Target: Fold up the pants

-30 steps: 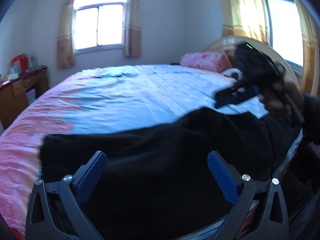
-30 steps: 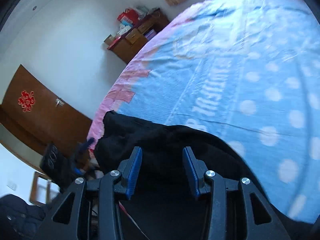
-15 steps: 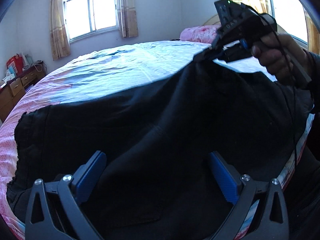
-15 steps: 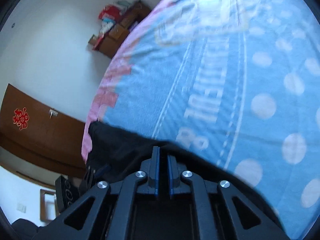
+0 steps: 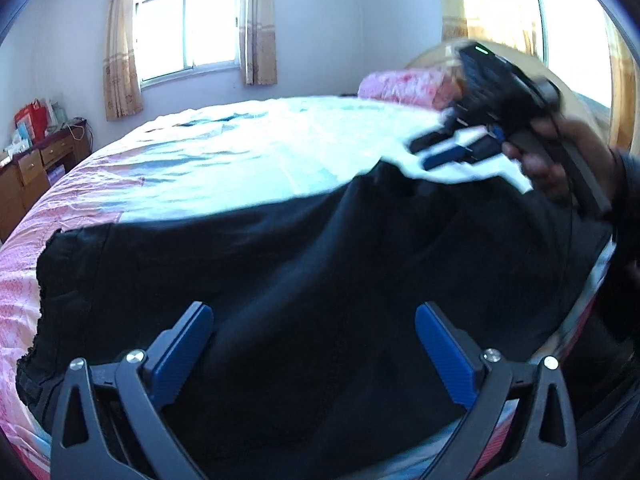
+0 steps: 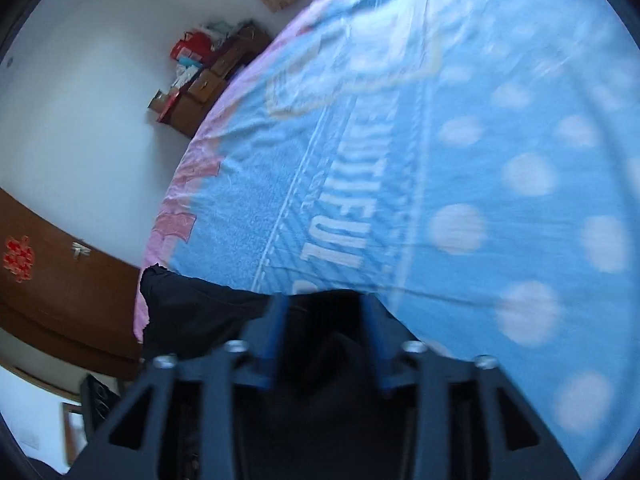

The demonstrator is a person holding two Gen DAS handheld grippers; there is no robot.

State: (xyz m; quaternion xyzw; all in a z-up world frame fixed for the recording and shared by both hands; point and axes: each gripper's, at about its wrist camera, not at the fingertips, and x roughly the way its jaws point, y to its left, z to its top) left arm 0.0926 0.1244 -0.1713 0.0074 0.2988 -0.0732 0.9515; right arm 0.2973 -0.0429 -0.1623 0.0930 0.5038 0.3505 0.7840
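Since half a second ago, right claw [image 6: 324, 320] has spread, dropping the pants [image 5: 300, 272]; left claw [image 5: 314, 344] spread, empty. Soft, limp cloth: pinch the edge at right of frame.

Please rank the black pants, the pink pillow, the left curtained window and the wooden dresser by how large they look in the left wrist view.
1. Black pants, by far the largest.
2. Left curtained window.
3. and 4. Pink pillow and wooden dresser look alike; the frame edge crops the dresser, so I won't rank them.
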